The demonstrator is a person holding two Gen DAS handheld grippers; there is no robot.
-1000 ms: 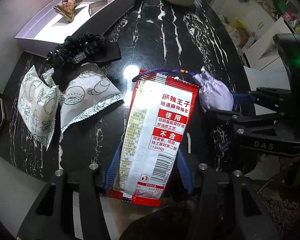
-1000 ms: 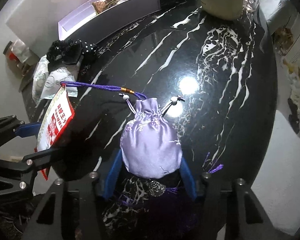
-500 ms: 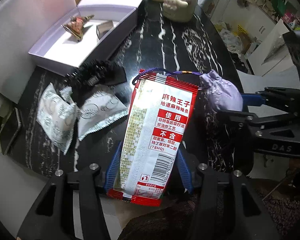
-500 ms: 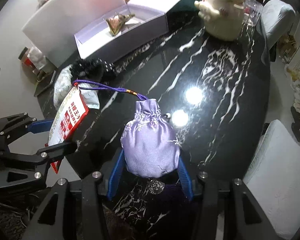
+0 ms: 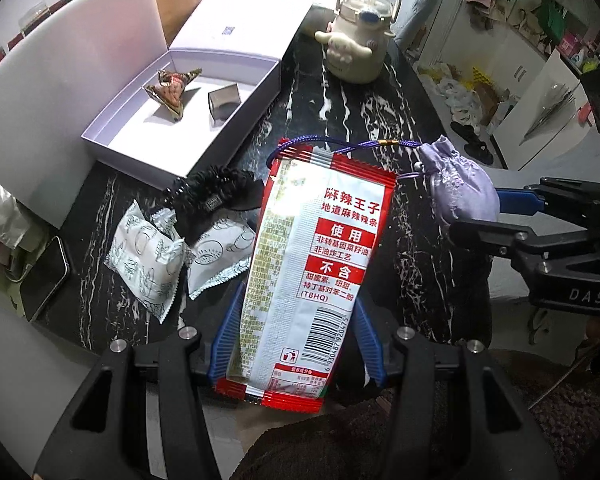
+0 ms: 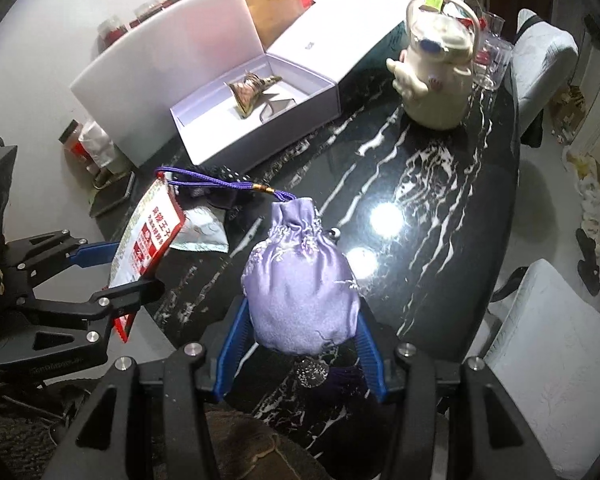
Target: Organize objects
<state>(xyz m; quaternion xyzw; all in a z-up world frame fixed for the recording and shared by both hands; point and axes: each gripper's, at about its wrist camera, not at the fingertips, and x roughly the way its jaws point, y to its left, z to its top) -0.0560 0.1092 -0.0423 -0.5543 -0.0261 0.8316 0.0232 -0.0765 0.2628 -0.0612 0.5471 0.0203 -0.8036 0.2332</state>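
**2 items lifted, cord looped over the packet**

The left gripper (image 5: 294, 344) was clamped on a red-and-white foil snack packet (image 5: 312, 264), its blue pads pressed against the packet's 2 long edges. The right gripper (image 6: 300, 344) was closed around a lilac satin drawstring pouch (image 6: 300, 284). Both items hung above the black white-veined marble table (image 6: 440, 208), with the open white cardboard box (image 5: 140, 128) further back.

The pouch's purple braided cord (image 5: 340, 144) lay draped over the packet's top edge (a snag, in my judgement). To do this step well, the 2 hands should probably part slowly so the loop slides free, then each item should be carried to the box and lowered flat beside the patterned triangular sachet (image 5: 172, 88) already inside.

The packet read "麻辣王子", "地道麻辣辣条", "使用", "不含" and "(TBHQ)", above a barcode whose digits I could not read with confidence. The right gripper's body bore "DAS".
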